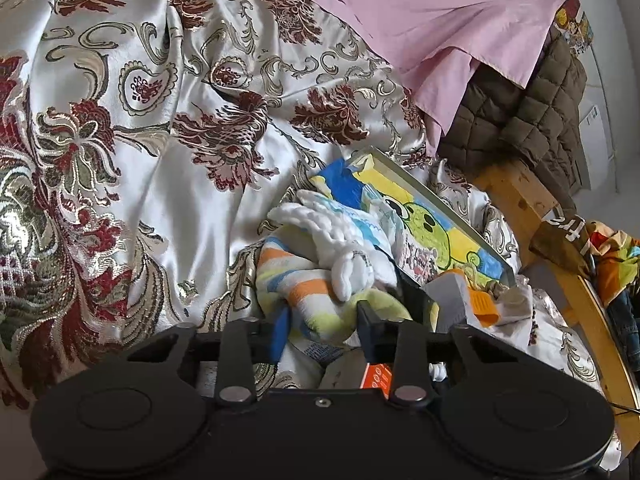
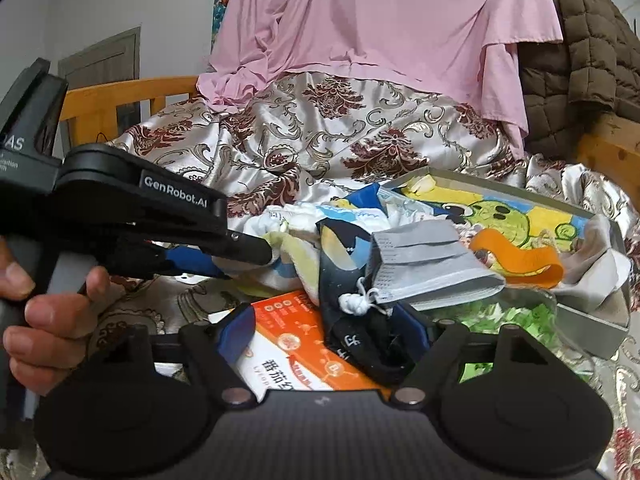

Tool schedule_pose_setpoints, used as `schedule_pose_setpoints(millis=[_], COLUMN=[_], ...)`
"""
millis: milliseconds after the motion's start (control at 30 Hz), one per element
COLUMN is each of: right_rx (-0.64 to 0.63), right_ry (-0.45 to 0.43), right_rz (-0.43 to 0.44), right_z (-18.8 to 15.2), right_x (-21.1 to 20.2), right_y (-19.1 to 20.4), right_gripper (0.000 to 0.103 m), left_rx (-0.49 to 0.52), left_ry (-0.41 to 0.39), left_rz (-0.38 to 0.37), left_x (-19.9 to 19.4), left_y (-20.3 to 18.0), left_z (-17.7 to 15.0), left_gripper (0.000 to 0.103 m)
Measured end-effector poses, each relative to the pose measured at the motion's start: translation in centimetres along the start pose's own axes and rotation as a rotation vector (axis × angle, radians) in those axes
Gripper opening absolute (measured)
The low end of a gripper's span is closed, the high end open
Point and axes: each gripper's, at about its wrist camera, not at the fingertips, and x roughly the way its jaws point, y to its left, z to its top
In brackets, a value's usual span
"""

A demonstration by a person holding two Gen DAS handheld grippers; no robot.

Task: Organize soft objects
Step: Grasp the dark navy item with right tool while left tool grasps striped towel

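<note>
A striped cloth [image 1: 296, 276] in orange, blue and yellow-green lies bunched under white knitted gloves [image 1: 332, 224]. My left gripper [image 1: 324, 324] is shut on this cloth; the right wrist view shows the same gripper [image 2: 252, 260], held by a hand [image 2: 40, 312]. My right gripper [image 2: 332, 336] stands open over an orange box [image 2: 296, 344]. A dark blue and black cloth [image 2: 360, 336] lies between its fingers and hides the right one. Beside it are a stack of grey face masks [image 2: 424, 264] and an orange band [image 2: 516, 256].
A shallow grey box [image 2: 592, 320] with a green cartoon picture lies tilted on the floral satin bedspread [image 1: 160, 160]. A pink sheet [image 2: 380, 20] and a brown quilted jacket [image 2: 580, 60] hang behind. A wooden bed frame [image 1: 520, 192] runs on the right.
</note>
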Motion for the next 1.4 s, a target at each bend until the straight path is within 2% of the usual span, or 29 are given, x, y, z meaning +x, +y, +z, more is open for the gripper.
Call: schedule_pose_setpoints(millis=[133,300,400,633,833,1033,1233,1300,1400], right_rx=[0.069,0.176,0.198,0.248,0.229,0.180,0.160,0.161,0.145], right_ry=[0.022,0.040,0.038,0.040,0.049,0.059,0.078,0.083,0.082], right_rz=[0.030,0.073,0.070,0.045,0.034,0.062,0.089,0.091,0.066], right_z=[-0.1,-0.2,-0.3,-0.3,-0.2,-0.4,-0.7,-0.6,-0.6], right_x=[0.1,0.4,0.2,0.1,-0.1,-1.2,-2.7,-3.1,-3.4], right_y=[-0.7,-2.2,-2.6,-3.3,-3.0,-1.8,-1.0,-1.0,-0.9], right_gripper=[0.075,0.070,0.065,0.036,0.011,0.007,0.005,0.006,0.012], left_rx=[0.014,0.030,0.044,0.046,0.119,0.163,0.162,0.154,0.156], left_ry=[0.005,-0.007,-0.008,-0.004,-0.011,-0.003,0.009,0.008,0.008], left_rz=[-0.002,-0.004,-0.004,-0.003,0.015,0.020,0.021,0.020,0.025], left_x=[0.0,-0.4,-0.6,-1.6,-2.8,-4.1,-5.2,-5.6,-5.9], left_y=[0.1,-0.1,-0.4,-1.0,-2.5,-3.3,-3.5,-3.4,-3.3], left_z=[-0.1,-0.4,-0.6,-1.5,-2.4,-3.3,-4.1,-4.2,-4.4], left_gripper=[0.020,0.015,0.013,0.013,0.011,0.011,0.011,0.011,0.011])
